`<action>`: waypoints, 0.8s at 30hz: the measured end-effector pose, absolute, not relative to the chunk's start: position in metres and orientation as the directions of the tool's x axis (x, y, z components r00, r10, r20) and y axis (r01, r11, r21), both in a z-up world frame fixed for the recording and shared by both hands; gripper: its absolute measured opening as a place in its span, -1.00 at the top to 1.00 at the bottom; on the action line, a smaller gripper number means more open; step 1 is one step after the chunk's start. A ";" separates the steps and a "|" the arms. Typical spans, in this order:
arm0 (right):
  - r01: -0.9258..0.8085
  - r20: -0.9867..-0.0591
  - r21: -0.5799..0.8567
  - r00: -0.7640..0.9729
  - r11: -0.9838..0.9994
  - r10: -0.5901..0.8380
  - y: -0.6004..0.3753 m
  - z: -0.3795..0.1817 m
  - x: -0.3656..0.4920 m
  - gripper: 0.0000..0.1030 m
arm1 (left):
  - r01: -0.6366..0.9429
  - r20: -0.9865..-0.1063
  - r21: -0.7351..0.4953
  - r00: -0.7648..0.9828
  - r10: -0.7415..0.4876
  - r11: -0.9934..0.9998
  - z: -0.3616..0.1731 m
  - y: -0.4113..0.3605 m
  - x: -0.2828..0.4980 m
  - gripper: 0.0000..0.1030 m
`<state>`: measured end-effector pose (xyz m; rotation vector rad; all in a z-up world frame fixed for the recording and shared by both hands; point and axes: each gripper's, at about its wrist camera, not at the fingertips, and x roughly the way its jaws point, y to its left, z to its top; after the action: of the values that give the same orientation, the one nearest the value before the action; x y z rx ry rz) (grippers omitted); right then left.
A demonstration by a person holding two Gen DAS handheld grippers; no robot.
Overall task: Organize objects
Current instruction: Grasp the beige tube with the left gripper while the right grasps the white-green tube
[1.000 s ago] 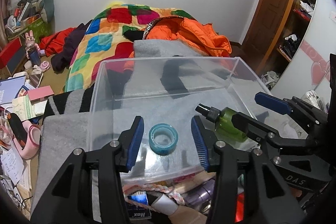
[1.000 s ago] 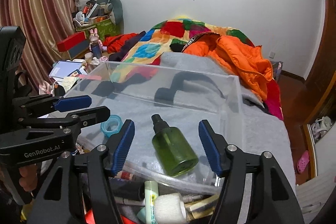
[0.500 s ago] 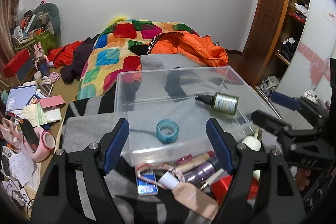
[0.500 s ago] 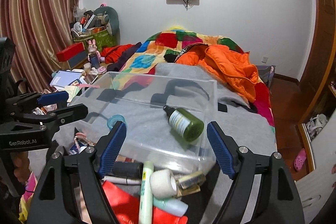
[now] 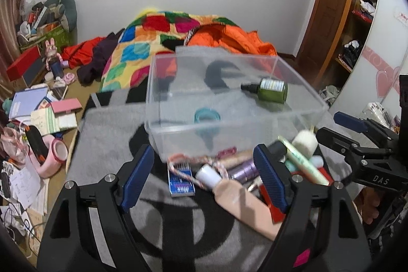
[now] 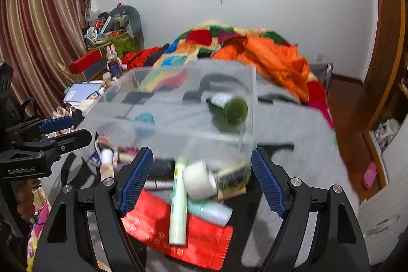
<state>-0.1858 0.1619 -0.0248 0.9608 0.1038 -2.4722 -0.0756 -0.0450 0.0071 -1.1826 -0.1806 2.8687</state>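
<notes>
Both tongs hung wide open and empty: the left gripper over the white-capped tube, lying slantwise, the right gripper over the pale green tube lying lengthwise, both before the clear box

A: Where does the left wrist view look from?
B: Behind the left gripper, facing forward over the clutter toward the clear bin just ahead.

A: And the right wrist view?
B: Behind the right gripper, facing the same way, equally near. Both share the bin, the green bottle and the bed beyond.
</notes>
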 end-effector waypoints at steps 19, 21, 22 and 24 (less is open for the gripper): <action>0.505 -0.718 0.146 -0.537 -0.850 -0.443 0.164 -0.070 -0.161 0.44 | 0.043 -0.772 -0.107 -0.633 0.056 -0.993 -0.048 -0.008 -0.073 -0.56; 0.516 -0.721 0.155 -0.524 -0.843 -0.453 0.162 -0.071 -0.159 0.59 | 0.043 -0.772 -0.100 -0.634 0.050 -0.994 -0.051 -0.006 -0.071 -0.56; 0.521 -0.722 0.159 -0.518 -0.838 -0.459 0.161 -0.072 -0.159 0.67 | 0.045 -0.772 -0.101 -0.634 0.050 -0.994 -0.054 -0.007 -0.069 -0.56; 0.526 -0.720 0.157 -0.518 -0.836 -0.461 0.162 -0.072 -0.157 0.72 | 0.048 -0.769 -0.098 -0.637 0.045 -0.994 -0.056 -0.008 -0.065 -0.46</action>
<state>-0.1571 0.1620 -0.0716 1.0726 0.1079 -2.3295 -0.0649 -0.0079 -0.0558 -1.3383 -0.1711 2.8385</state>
